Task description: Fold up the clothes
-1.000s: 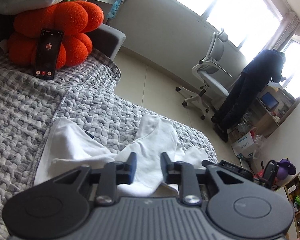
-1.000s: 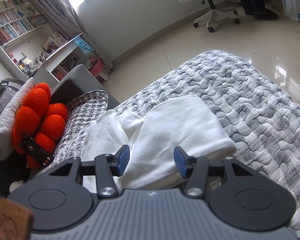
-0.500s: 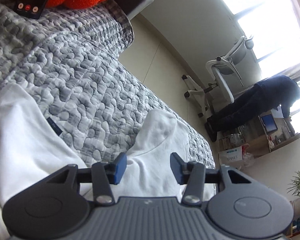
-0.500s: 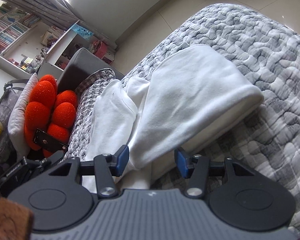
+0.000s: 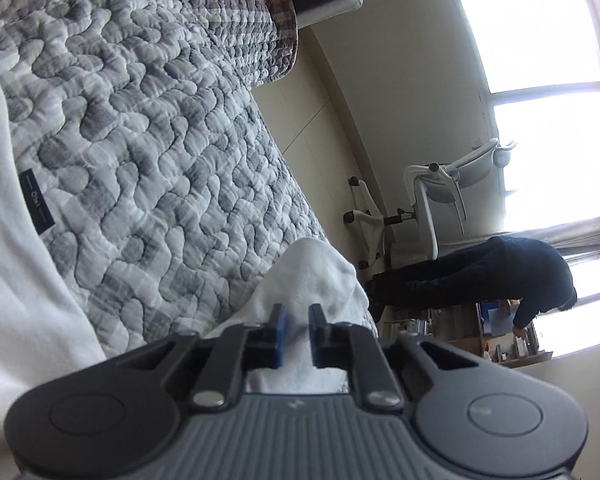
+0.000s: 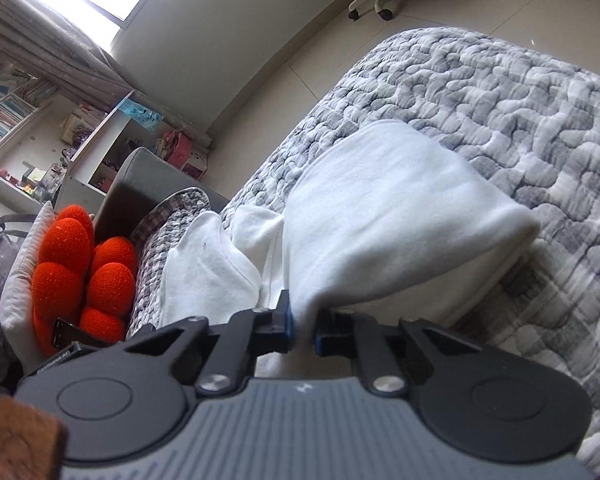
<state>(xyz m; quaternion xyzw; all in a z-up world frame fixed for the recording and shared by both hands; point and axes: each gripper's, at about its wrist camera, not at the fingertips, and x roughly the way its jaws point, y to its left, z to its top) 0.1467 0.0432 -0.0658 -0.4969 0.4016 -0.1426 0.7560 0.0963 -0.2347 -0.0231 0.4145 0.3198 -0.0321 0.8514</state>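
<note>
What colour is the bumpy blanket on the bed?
The blanket is mottled grey and white, clearest in the left wrist view.

Left wrist view: sits low behind left hand-held gripper (image 5: 296,330), close over bed (image 5: 148,128), tilted, facing across quilt toward window and office chair (image 5: 436,200). Right wrist view: behind right hand-held gripper (image 6: 303,330), near bed (image 6: 520,112), facing bookshelf corner and orange cushion (image 6: 80,276). Shared: quilt, white garment (image 5: 312,276) (image 6: 388,216), office chair base.
</note>
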